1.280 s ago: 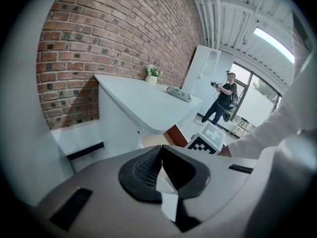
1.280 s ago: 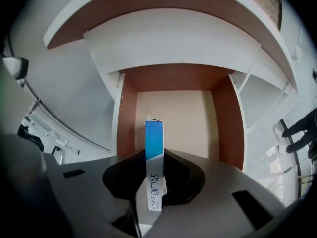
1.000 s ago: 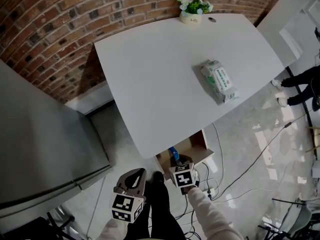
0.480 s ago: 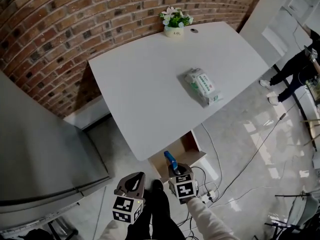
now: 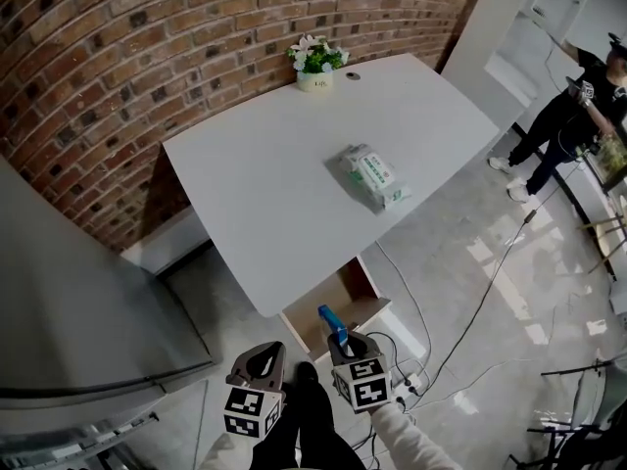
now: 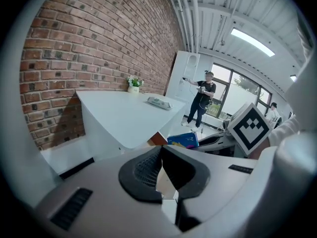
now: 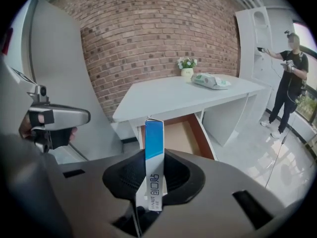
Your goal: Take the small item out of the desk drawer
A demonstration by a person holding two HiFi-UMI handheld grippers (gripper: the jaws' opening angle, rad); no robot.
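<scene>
A small blue-and-white box (image 7: 154,168) stands upright between the pads of my right gripper (image 7: 154,155), which is shut on it. In the head view that box (image 5: 333,322) hangs just in front of the open wooden drawer (image 5: 326,308) under the white desk (image 5: 265,194), with the right gripper (image 5: 341,340) behind it. The drawer (image 7: 179,136) looks bare inside. My left gripper (image 5: 263,362) hovers low to the left, away from the drawer. Its tips (image 6: 159,151) meet with nothing between them.
A pack of wipes (image 5: 372,176) and a small flower pot (image 5: 315,63) sit on the desk. A grey cabinet (image 5: 69,302) stands at the left, and cables (image 5: 423,360) trail on the floor to the right. A person (image 5: 573,111) stands at the far right.
My right gripper has drawn back from the drawer toward me with the blue box in it. The left gripper has hardly moved. The head view has shifted.
</scene>
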